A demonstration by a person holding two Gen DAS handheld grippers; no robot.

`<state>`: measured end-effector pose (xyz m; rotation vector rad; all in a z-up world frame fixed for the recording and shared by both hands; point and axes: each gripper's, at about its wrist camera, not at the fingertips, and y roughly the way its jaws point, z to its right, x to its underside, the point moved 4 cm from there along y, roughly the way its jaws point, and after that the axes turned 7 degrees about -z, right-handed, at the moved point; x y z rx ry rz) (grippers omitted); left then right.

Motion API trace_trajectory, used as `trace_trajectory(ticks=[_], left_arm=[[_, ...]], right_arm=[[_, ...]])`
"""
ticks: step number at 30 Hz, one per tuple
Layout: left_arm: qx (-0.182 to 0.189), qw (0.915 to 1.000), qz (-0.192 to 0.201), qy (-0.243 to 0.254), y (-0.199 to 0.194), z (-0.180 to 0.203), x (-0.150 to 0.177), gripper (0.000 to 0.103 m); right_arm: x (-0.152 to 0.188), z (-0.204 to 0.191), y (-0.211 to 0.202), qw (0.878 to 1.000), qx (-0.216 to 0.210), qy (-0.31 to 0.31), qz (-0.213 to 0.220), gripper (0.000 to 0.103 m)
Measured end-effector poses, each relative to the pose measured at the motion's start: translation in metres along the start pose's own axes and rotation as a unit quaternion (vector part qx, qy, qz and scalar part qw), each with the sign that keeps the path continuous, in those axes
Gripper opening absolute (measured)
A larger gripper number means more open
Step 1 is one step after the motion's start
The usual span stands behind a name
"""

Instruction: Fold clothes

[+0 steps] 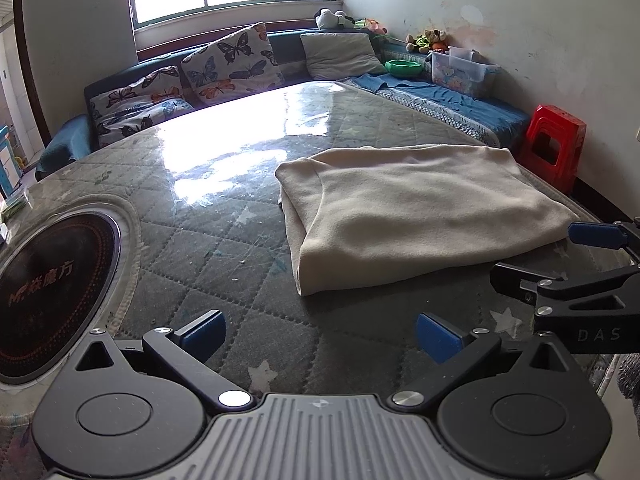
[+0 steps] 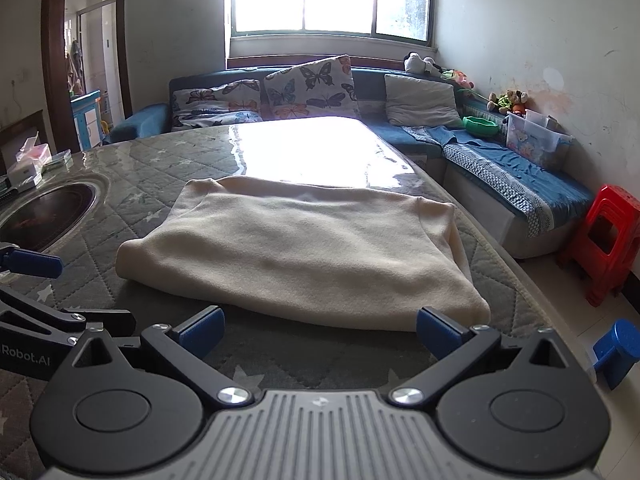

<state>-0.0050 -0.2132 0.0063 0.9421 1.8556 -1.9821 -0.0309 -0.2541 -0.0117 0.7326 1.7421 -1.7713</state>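
Left claw (image 1: 320, 336) is held low over the counter (image 1: 224, 248), fingers spread wide, nothing gripped; blue pads (image 1: 206, 334) are seen just short of the near-left corner of the folded garment. Right claw (image 2: 320, 334) is likewise released, jaws wide apart, levelled w/ the counter and pointed straight at the near edge of the garment, pads not touching it as far as can be told. Each claw is caught at the edge of the other's view, side by side, near each other.

One beige sweater (image 2: 304, 248) is laid folded flat on the counter's right half, approx. a rectangle, a sleeve seam shown at each far corner. One round black induction hob (image 1: 52, 296) is set into the counter at left, well apart from the sweater.

Beyond: 2 butterfly-print cushions (image 2: 308, 88), 1 grey pillow (image 2: 424, 100), 1 green bowl (image 2: 480, 126), 1 clear storage box (image 2: 536, 140) on the blue sofa; 1 red stool (image 2: 604, 240) on the floor.
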Motion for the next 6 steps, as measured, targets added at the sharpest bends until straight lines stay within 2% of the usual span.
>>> trace_trajectory(ticks=[6], left_arm=[[-0.001,1.0000,-0.002,0.001,0.0004,-0.0006,0.0000,0.103]], right_arm=[[-0.0001,-0.0009,0.0006,1.000,-0.001,-0.002,-0.001,0.103]])
